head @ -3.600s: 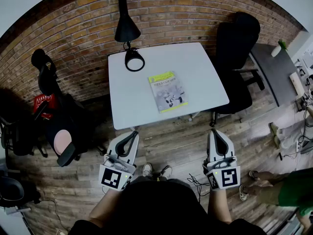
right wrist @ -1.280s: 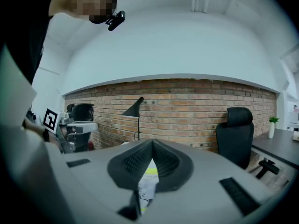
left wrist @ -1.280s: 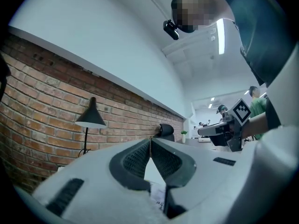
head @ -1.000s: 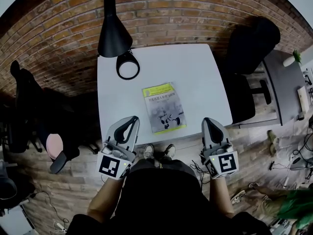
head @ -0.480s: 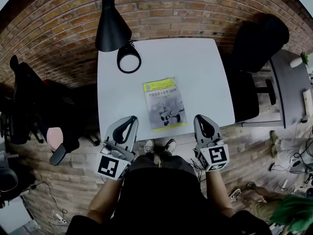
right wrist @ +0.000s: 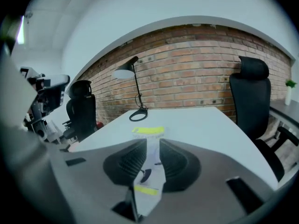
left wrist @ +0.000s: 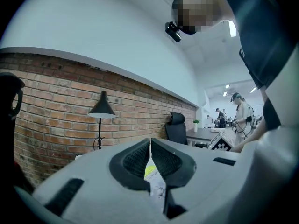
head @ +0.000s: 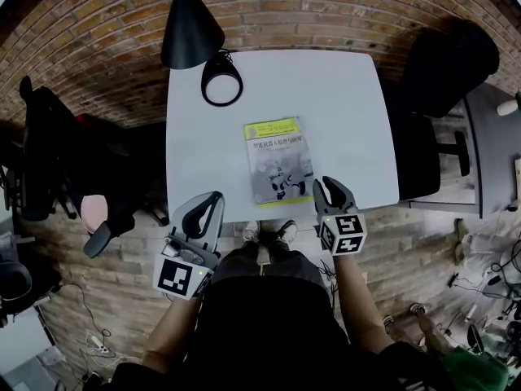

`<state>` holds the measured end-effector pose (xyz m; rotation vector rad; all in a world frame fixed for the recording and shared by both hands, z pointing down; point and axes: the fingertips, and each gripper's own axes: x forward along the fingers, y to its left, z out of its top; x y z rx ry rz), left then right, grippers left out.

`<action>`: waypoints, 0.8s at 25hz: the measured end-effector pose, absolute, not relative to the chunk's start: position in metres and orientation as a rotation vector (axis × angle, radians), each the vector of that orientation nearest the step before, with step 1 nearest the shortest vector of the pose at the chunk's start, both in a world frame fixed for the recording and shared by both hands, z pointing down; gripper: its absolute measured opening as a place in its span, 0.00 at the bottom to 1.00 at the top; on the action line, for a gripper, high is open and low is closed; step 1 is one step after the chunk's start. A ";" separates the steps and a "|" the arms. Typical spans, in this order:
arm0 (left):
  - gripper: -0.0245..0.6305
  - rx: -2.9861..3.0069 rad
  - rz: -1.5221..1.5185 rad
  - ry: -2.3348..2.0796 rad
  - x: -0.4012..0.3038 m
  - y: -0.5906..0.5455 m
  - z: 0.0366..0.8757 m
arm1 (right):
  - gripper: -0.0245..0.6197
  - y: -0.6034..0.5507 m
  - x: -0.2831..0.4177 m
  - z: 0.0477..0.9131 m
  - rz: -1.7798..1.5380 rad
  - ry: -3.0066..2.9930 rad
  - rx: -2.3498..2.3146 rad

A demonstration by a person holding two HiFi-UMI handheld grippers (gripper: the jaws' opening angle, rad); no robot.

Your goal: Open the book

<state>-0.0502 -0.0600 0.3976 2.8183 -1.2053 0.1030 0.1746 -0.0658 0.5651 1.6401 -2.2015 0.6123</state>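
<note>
A closed book [head: 278, 160] with a grey cover and yellow bands lies flat near the front edge of the white table [head: 350, 96]. My right gripper [head: 331, 186] is just right of the book's near right corner. Its jaws are opening, and there is a narrow gap between them. Through that gap the right gripper view shows the book [right wrist: 148, 130] lying ahead, with no pad pressing on it. My left gripper [head: 213, 199] hangs at the table's front edge, left of the book, its tips together [left wrist: 150, 143]. A sliver of the book [left wrist: 152, 177] shows below those tips.
A black desk lamp [head: 192, 31] with a ring base [head: 221, 80] stands at the table's far left. A black office chair [head: 444, 63] is to the right and dark chairs [head: 49, 153] to the left. A brick wall runs behind. People stand far off [left wrist: 240, 113].
My right gripper has dropped and moved forward to the book's near right corner, and its jaws have parted. My left gripper has sunk slightly.
</note>
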 end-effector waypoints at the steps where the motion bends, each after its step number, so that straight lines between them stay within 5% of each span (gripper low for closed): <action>1: 0.08 2.800 0.123 -1.211 -0.052 -0.058 0.400 | 0.18 -0.069 0.175 0.574 0.623 -2.189 1.641; 20: 0.08 2.724 0.165 -1.357 -0.077 -0.049 0.404 | 0.25 -0.080 0.176 0.675 0.915 -2.038 1.534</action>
